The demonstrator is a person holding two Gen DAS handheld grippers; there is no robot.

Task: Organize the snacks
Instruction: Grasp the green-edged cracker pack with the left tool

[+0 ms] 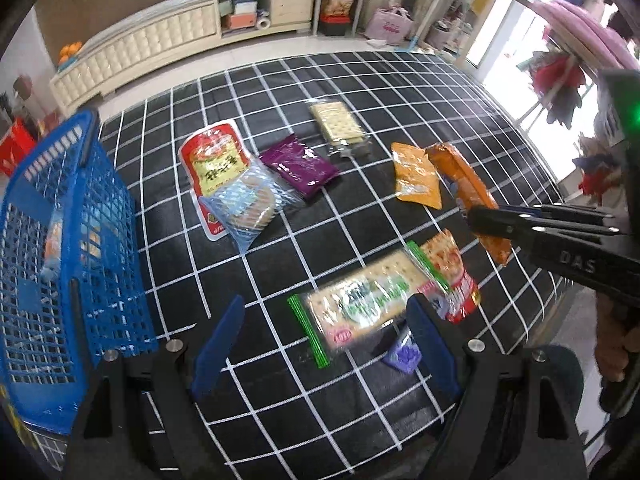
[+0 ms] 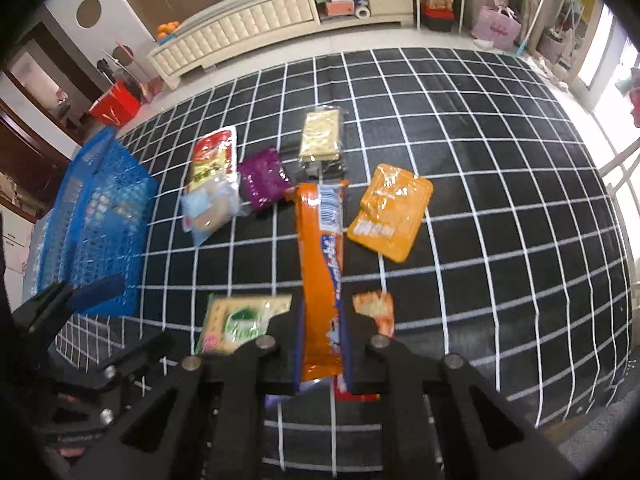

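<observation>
Orange biscuit sleeve point(image 2: 322, 264) is pinched near one end in my right gripper point(image 2: 323, 344), fingers fully closed on it, lifted over the near tabletop edge. Left gripper point(image 1: 320, 344) is wide open, empty. Long pack could swing or slip before reaching the blue basket point(image 1: 68, 264) at the left edge.

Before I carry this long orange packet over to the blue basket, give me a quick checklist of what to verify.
1. Right gripper jaws shut on the long orange packet: ok.
2. Packet lifted off the checked cloth: ok, it hangs clear in the left wrist view.
3. Grip placement: not ok, held near one end, so the rest sticks out far ahead.
4. Left gripper empty, jaws open: ok.
5. Blue basket has room: cannot tell, its mesh hides the inside.
6. Green cracker pack out of the way: ok, lying flat.
</observation>
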